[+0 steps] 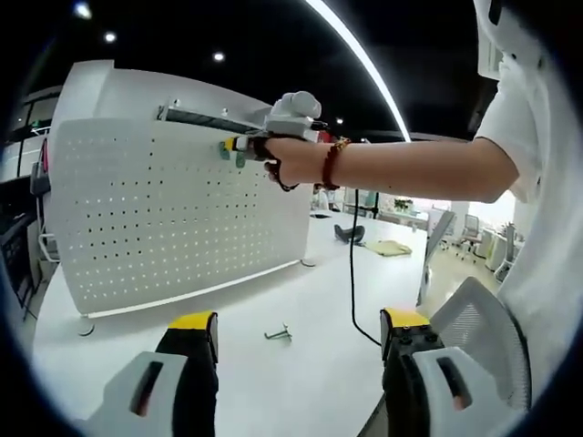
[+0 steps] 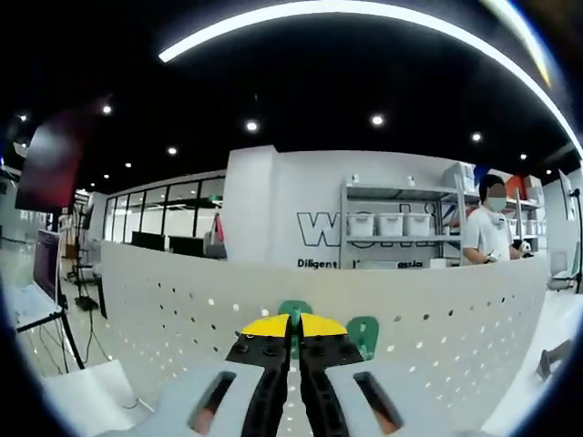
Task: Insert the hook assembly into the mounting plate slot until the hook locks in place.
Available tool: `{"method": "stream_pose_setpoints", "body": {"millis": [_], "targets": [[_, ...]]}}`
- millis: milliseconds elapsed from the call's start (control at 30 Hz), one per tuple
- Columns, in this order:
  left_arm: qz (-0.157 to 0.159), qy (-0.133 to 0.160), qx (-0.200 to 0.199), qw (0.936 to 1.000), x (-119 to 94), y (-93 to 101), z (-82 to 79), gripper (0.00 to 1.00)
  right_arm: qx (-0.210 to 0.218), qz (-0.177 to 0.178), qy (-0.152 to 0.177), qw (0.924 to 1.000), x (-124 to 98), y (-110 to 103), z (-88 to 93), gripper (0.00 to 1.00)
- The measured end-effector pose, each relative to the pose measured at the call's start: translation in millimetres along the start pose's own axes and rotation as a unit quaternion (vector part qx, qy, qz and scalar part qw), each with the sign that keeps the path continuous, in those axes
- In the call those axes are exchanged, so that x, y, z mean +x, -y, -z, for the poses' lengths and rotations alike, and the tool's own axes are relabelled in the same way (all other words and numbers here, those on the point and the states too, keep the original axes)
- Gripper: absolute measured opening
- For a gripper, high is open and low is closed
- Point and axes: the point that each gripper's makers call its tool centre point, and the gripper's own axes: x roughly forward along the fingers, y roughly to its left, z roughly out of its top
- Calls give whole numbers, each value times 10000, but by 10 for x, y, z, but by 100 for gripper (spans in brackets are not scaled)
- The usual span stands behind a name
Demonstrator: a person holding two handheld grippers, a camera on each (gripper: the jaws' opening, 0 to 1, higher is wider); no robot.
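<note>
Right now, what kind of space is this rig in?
Likely an open-plan office or lab: a white pegboard stands on a white table, shelving with storage bins lines the wall, and office chairs stand in the background.

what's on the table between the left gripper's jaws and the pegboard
In the left gripper view, a small metal hook lies on the white table, between the left gripper and the pegboard.
</note>
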Motion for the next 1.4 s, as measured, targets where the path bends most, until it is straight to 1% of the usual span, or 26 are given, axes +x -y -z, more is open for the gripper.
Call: {"method": "stream_pose_setpoints", "body": {"millis": [100, 333, 533, 633, 700, 833, 933, 1067, 1100, 1133, 1167, 1233, 1300, 1367, 1400], "targets": [[-12, 6, -17, 10000, -7, -9, 1, 75, 52, 96, -16, 9999, 1, 24, 26, 1], [-48, 4, -28, 10000, -16, -34, 4, 75, -42, 260, -52, 9996, 34, 31, 75, 1], [-62, 19, -43, 10000, -17, -41, -1, 75, -74, 452, -32, 9989, 34, 29, 61, 1], [-75, 26, -61, 10000, -17, -48, -2, 75, 117, 565, -30, 9983, 24, 44, 63, 1], [-69, 25, -51, 10000, -15, -45, -2, 75, 140, 597, -45, 9981, 26, 48, 59, 1], [-51, 22, -56, 10000, -5, -33, 0, 75, 337, 737, -88, 9967, 18, 57, 62, 1], [-33, 19, -53, 10000, 1, -24, 2, 75, 590, 852, -34, 9946, 13, 64, 67, 1], [-29, 32, -61, 10000, 1, -26, -2, 75, 738, 938, -63, 9928, 9, 70, 69, 1], [-33, 33, -62, 10000, 0, -29, -2, 75, 700, 938, -78, 9931, 11, 68, 69, 1], [-36, 31, -61, 10000, -3, -35, 0, 74, 795, 944, -60, 9923, 13, 73, 73, 2], [-34, 34, -65, 10000, -4, -35, 0, 74, 985, 933, -30, 9908, 16, 74, 73, 2], [-28, 39, -77, 10000, -4, -35, 2, 74, 757, 833, -92, 9936, 31, 74, 81, 2], [-29, 32, -67, 10000, -5, -34, 3, 74, 618, 754, -297, 9948, 58, 62, 119, 2], [-31, 45, -71, 10000, -8, -34, 0, 74, 485, 737, -323, 9956, 77, 60, 98, 2], [-35, 52, -80, 9999, -9, -36, -1, 74, 304, 702, -401, 9963, 77, 49, 96, 2]]}}
